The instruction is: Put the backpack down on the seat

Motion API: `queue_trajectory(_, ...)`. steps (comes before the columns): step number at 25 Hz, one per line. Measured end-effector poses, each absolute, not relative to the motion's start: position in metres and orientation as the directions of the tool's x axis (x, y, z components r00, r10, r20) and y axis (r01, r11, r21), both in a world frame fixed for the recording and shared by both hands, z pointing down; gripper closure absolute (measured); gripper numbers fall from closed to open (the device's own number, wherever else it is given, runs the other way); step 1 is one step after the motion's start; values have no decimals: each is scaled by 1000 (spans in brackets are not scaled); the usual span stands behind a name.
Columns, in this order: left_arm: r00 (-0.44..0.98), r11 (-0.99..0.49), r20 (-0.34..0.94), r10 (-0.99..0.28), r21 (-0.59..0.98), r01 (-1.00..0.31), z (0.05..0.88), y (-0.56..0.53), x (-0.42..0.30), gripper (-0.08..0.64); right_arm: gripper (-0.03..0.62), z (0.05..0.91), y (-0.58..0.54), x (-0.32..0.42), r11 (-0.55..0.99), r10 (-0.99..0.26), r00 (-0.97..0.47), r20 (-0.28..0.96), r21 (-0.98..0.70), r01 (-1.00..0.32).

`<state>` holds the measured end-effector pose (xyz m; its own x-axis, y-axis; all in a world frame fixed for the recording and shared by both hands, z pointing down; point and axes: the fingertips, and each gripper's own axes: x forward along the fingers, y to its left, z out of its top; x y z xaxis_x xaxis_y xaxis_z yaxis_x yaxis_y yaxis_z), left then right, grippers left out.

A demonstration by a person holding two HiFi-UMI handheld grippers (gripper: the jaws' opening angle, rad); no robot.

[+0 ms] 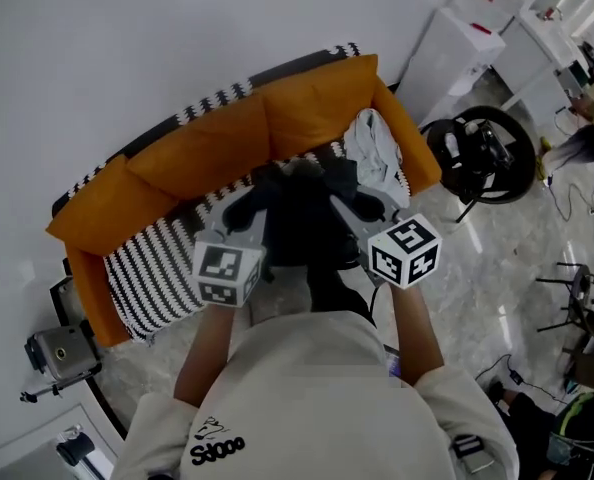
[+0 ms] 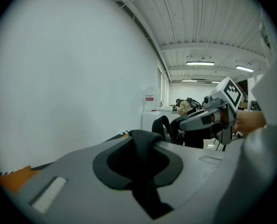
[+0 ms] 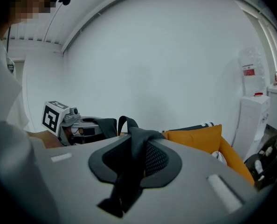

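A black backpack hangs in front of me, over the striped seat of an orange sofa. My left gripper is shut on one black shoulder strap, which runs through its jaws. On the other side, my right gripper is shut on a mesh-lined strap. Each gripper view shows the other gripper across the bag: the right gripper and the left gripper. The bag's lower part is hidden behind my arms and body.
A white garment lies on the right end of the seat. A steering wheel rig stands right of the sofa, with a white dispenser behind it. A camera on a stand sits on the floor at the left.
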<state>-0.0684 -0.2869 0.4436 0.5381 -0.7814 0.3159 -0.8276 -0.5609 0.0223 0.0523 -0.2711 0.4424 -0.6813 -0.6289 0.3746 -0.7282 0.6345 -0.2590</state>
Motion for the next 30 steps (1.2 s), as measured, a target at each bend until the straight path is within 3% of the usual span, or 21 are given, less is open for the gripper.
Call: queue_trajectory(30,388,-410,618,-683,115,-905,609,-539,-64,517,525,599,-522,62,622,-341,-733,589,-443,-646)
